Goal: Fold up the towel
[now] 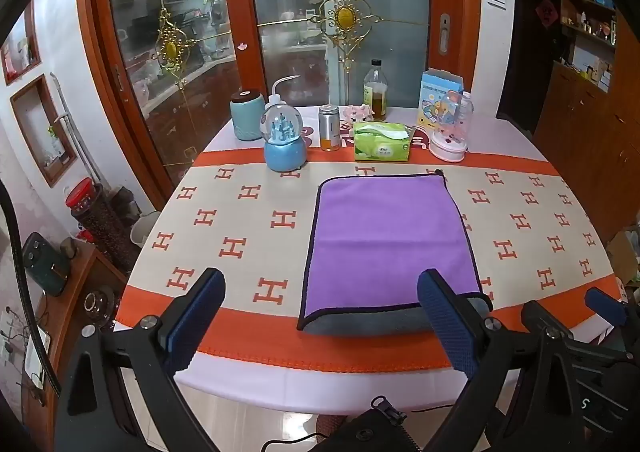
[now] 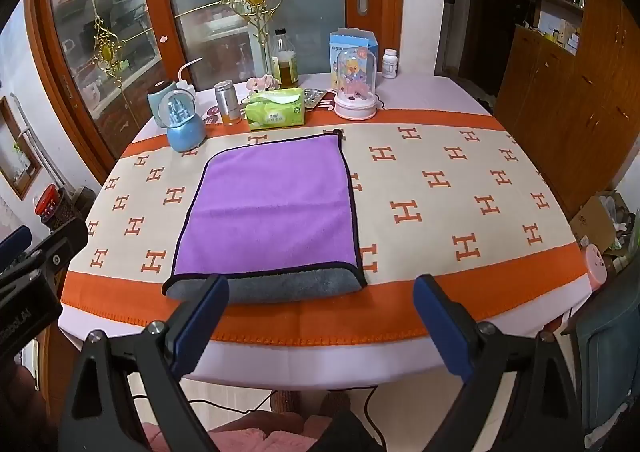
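A purple towel (image 1: 388,240) with a dark border lies folded flat on the table; its grey underside shows along the near fold (image 1: 384,322). It also shows in the right wrist view (image 2: 270,212). My left gripper (image 1: 320,316) is open and empty, held above the table's near edge in front of the towel's left part. My right gripper (image 2: 320,320) is open and empty, in front of the towel's right near corner. The right gripper shows at the lower right of the left wrist view (image 1: 568,328).
An orange and beige tablecloth (image 2: 460,208) with an H pattern covers the table. At the back stand a snow globe (image 1: 282,142), a teal jar (image 1: 246,114), a metal can (image 1: 329,128), a green tissue pack (image 1: 382,142), a bottle (image 1: 375,92), a blue box (image 1: 438,100) and a domed ornament (image 1: 452,128).
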Action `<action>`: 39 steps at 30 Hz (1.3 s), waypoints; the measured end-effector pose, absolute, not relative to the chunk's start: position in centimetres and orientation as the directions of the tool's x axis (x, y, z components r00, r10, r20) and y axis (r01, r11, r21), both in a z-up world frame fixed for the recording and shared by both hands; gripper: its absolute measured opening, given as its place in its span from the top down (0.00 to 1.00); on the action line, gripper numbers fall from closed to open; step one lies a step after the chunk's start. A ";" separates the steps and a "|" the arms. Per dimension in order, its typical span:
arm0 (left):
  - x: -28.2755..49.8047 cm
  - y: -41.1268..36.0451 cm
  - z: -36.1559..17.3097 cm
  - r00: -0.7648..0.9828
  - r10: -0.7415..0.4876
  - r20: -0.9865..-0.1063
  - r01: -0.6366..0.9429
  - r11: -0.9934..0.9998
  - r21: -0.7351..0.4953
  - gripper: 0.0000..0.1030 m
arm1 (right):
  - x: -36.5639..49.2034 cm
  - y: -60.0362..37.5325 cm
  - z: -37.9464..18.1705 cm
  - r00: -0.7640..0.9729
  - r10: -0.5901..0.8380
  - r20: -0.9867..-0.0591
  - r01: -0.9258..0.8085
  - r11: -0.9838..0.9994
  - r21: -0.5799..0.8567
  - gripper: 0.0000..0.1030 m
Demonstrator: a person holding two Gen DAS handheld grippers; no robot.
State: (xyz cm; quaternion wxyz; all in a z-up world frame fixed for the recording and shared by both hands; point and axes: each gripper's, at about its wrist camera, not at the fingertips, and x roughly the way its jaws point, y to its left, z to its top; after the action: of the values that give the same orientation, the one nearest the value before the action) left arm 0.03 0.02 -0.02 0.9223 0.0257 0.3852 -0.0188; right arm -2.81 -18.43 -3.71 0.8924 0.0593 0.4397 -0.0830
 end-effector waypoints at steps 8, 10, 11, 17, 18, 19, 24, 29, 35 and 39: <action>-0.1 -0.4 0.2 0.709 0.009 -0.705 0.055 0.996 0.068 0.06 | -2.7 -18.5 -3.9 0.602 -0.094 -0.793 0.197 0.980 0.034 0.09; -0.2 -0.5 -0.1 0.706 0.011 -0.708 0.055 0.996 0.070 0.06 | -2.8 -18.6 -3.9 0.602 -0.092 -0.793 0.197 0.980 0.036 0.09; -0.2 -0.6 -0.1 0.704 0.011 -0.710 0.055 0.996 0.070 0.06 | -2.4 -18.5 -4.0 0.593 -0.097 -0.799 0.200 0.979 0.030 0.09; -0.3 -0.6 -0.4 0.688 -0.004 -0.725 0.070 0.996 0.061 0.06 | -2.5 -18.6 -4.0 0.592 -0.096 -0.800 0.200 0.979 0.030 0.09; -0.1 -0.6 -0.5 0.685 -0.006 -0.729 0.071 0.996 0.059 0.06 | -2.5 -18.7 -4.0 0.591 -0.096 -0.801 0.200 0.979 0.031 0.09; -0.1 -0.6 -0.5 0.684 -0.005 -0.729 0.069 0.996 0.058 0.06 | -2.5 -18.7 -4.0 0.591 -0.095 -0.801 0.200 0.979 0.031 0.09; 0.2 -0.7 -0.6 0.686 -0.004 -0.728 0.067 0.996 0.058 0.06 | -2.6 -18.7 -4.7 0.583 -0.089 -0.808 0.200 0.979 0.037 0.09; 0.3 -0.8 -0.7 0.674 0.007 -0.739 0.056 0.997 0.061 0.06 | -2.0 -19.3 -4.5 0.573 -0.075 -0.816 0.188 0.981 0.042 0.09; 0.5 -1.1 -1.1 0.652 0.016 -0.758 0.046 0.997 0.060 0.06 | -1.7 -19.8 -4.7 0.560 -0.059 -0.827 0.180 0.982 0.052 0.09; 0.7 -1.1 -1.3 0.637 0.008 -0.771 0.040 0.998 0.044 0.06 | -1.6 -20.3 -4.9 0.554 -0.055 -0.830 0.170 0.984 0.048 0.09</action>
State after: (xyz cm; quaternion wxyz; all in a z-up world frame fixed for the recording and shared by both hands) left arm 0.75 -1.14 -1.31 0.9042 0.0283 0.4261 -0.0089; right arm -1.55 -20.34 -4.91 0.8795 0.0612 0.4677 -0.0640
